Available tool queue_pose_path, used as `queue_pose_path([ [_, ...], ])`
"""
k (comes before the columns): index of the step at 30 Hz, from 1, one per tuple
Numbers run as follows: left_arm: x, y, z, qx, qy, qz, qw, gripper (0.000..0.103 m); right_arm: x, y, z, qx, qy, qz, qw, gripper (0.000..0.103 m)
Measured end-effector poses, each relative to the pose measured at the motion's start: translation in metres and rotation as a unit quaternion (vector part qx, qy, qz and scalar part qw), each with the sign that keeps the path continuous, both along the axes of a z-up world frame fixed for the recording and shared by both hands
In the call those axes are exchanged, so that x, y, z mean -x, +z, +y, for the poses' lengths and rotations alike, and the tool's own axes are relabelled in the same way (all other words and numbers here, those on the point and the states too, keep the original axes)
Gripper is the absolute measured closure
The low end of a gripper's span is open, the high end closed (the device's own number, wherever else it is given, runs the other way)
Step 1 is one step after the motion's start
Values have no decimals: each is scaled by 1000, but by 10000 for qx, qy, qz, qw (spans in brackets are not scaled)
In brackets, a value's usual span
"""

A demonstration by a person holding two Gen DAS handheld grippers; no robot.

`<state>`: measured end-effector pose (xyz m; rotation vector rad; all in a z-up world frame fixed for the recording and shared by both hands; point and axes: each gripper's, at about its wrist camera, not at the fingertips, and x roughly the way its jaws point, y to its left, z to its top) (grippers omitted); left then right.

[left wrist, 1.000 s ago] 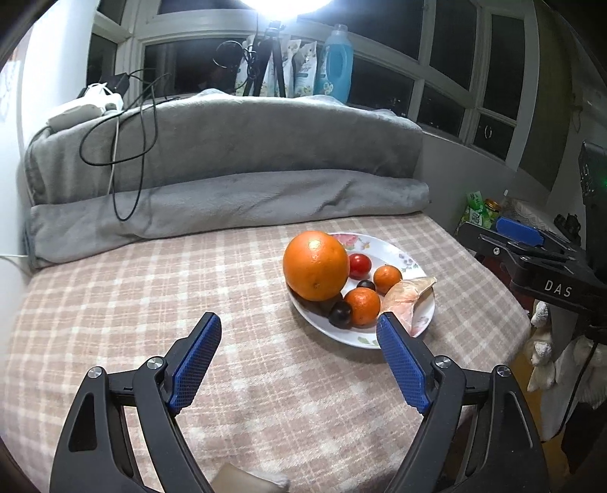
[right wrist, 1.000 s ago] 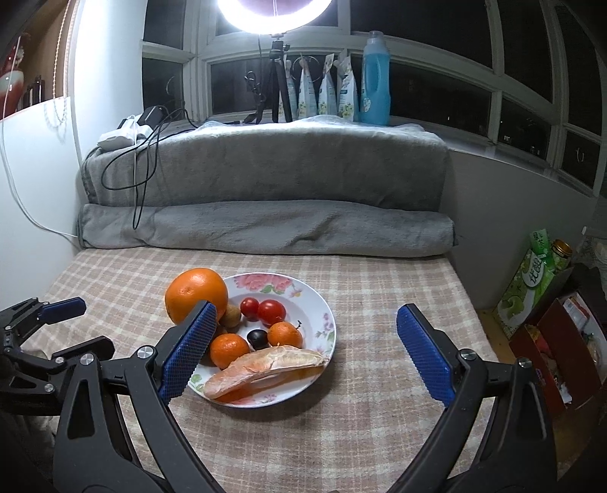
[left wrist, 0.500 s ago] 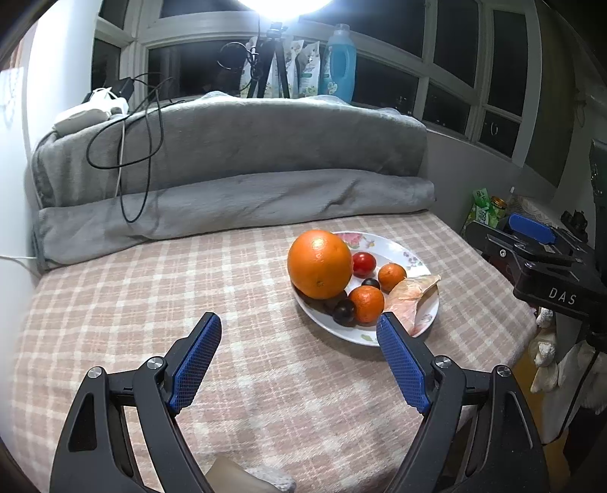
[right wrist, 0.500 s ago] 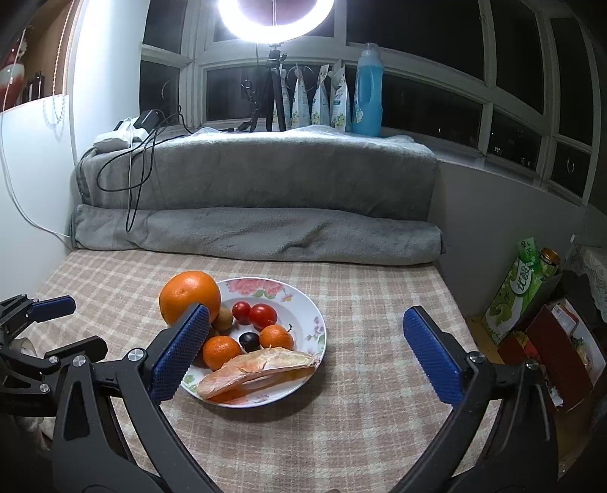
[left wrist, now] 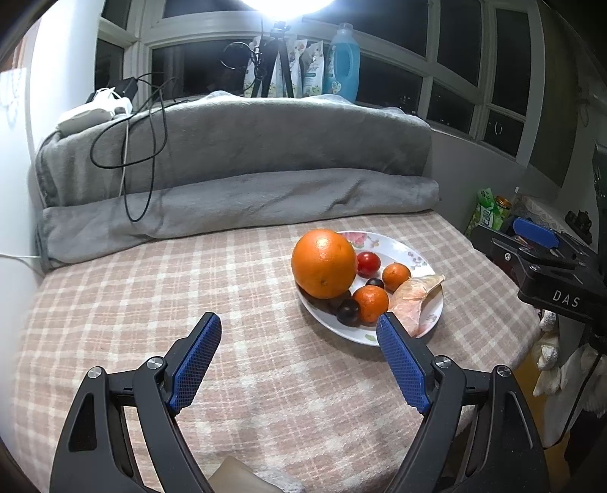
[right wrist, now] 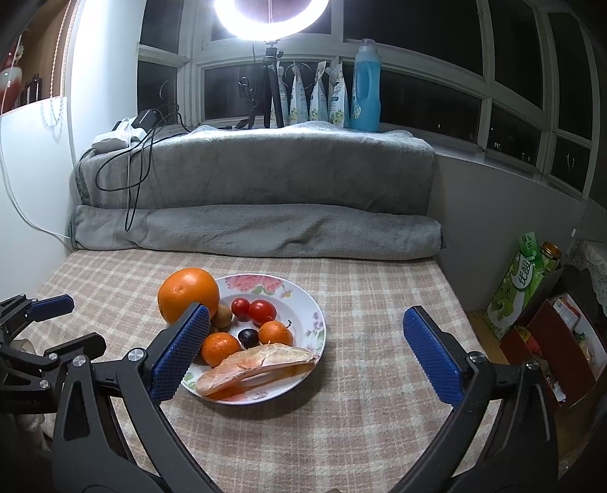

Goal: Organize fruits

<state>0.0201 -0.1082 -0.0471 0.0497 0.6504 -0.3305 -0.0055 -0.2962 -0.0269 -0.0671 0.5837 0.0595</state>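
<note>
A white flowered plate (right wrist: 303,299) (left wrist: 408,253) sits on the checked tablecloth. It holds a large orange (right wrist: 188,295) (left wrist: 324,263), two small tangerines (right wrist: 220,349) (left wrist: 370,303), red cherry tomatoes (right wrist: 261,311) (left wrist: 368,264), a dark plum (right wrist: 247,337) (left wrist: 348,311), a brown kiwi-like fruit (right wrist: 222,315) and a peeled pomelo wedge (right wrist: 258,367) (left wrist: 415,297). My left gripper (left wrist: 297,354) is open and empty, near the plate's left. My right gripper (right wrist: 303,349) is open and empty, in front of the plate.
A rolled grey blanket (right wrist: 258,231) and a blanket-covered ledge with cables (right wrist: 140,151) back the table. A ring light on a tripod (right wrist: 271,22) and a blue bottle (right wrist: 366,87) stand on the sill. Boxes (right wrist: 546,322) sit off the table's right edge.
Both grippers have drawn back and risen a little; the plate sits slightly farther away in both views. The jaws stay open and the fruit has not moved.
</note>
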Motion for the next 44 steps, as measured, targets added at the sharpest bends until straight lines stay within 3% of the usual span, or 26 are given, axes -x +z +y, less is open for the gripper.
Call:
queue_pose_path([
  [44, 2, 2, -2, -74, 135, -154, 9998, 19, 0, -8, -1, -23, -12, 97, 9999, 0],
])
